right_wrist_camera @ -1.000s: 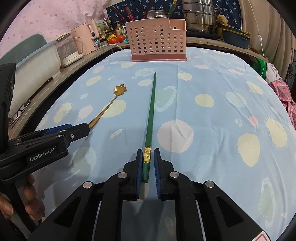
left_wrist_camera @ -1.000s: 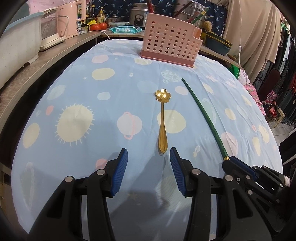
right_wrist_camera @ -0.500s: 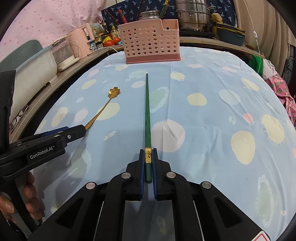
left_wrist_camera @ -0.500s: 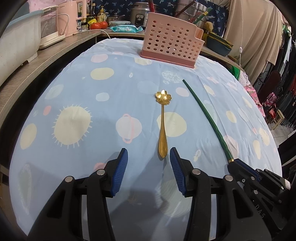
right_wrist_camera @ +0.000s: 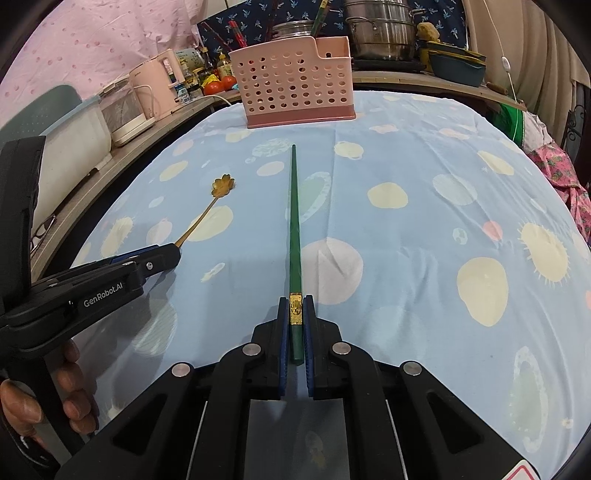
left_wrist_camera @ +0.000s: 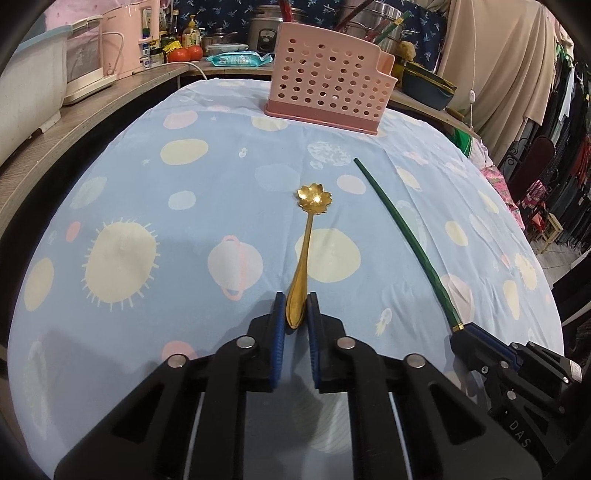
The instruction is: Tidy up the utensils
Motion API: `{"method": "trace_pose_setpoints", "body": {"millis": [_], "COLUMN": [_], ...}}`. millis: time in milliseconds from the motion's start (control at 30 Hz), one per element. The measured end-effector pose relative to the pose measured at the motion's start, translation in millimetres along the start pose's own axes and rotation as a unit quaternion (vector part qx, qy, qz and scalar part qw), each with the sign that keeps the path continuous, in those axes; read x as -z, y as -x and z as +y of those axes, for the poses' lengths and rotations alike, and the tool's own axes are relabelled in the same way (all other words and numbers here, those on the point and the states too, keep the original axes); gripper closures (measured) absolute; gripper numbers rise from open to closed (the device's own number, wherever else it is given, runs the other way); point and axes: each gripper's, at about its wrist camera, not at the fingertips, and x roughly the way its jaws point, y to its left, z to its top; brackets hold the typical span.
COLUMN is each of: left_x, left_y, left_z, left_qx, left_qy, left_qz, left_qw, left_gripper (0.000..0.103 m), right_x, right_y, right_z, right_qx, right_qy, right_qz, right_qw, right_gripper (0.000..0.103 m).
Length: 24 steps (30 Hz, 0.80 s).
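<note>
A gold spoon (left_wrist_camera: 306, 240) with a flower-shaped bowl lies on the blue patterned cloth (left_wrist_camera: 184, 221), its handle pointing towards me. My left gripper (left_wrist_camera: 296, 304) is closing its jaws, and the blue pads press on the handle's tip. To its right my right gripper (right_wrist_camera: 295, 306) is shut on the gold-banded end of a long green chopstick (right_wrist_camera: 294, 221), which points away over the cloth. The right wrist view also shows the spoon (right_wrist_camera: 221, 186) and the left gripper (right_wrist_camera: 173, 254). A pink perforated utensil basket (left_wrist_camera: 328, 92) stands at the far edge of the table.
A wooden counter (left_wrist_camera: 55, 125) runs along the left and back with a pink kettle (right_wrist_camera: 155, 88), tomatoes, bottles and steel pots (right_wrist_camera: 380, 33). Clothes hang at the far right. A person's hand (right_wrist_camera: 74, 402) holds the left gripper's handle.
The left gripper's jaws went from wide apart to closed on the spoon's handle tip. The right gripper stayed clamped on the chopstick's end.
</note>
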Motion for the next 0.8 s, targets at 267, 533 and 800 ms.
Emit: {"method": "trace_pose_setpoints", "body": {"millis": [267, 533, 800], "left_x": [-2, -17, -33], "left_y": [14, 45, 61], "left_z": [2, 5, 3], "left_qx": [0.013, 0.018, 0.025], "left_qy": [0.011, 0.024, 0.018], "left_qz": [-0.004, -0.037, -0.056], "left_qw": [0.9999, 0.9989, 0.998], "left_gripper": [0.093, 0.093, 0.093], "right_x": [-1, -11, -30], "right_y": [4, 27, 58], "right_z": [-1, -1, -5], "right_qx": [-0.002, -0.013, -0.027], "right_qy": [-0.001, -0.008, -0.023], "right_qz": [-0.004, -0.031, -0.075], "right_qw": [1.0, 0.999, 0.997], "right_gripper": [0.096, 0.096, 0.096]}}
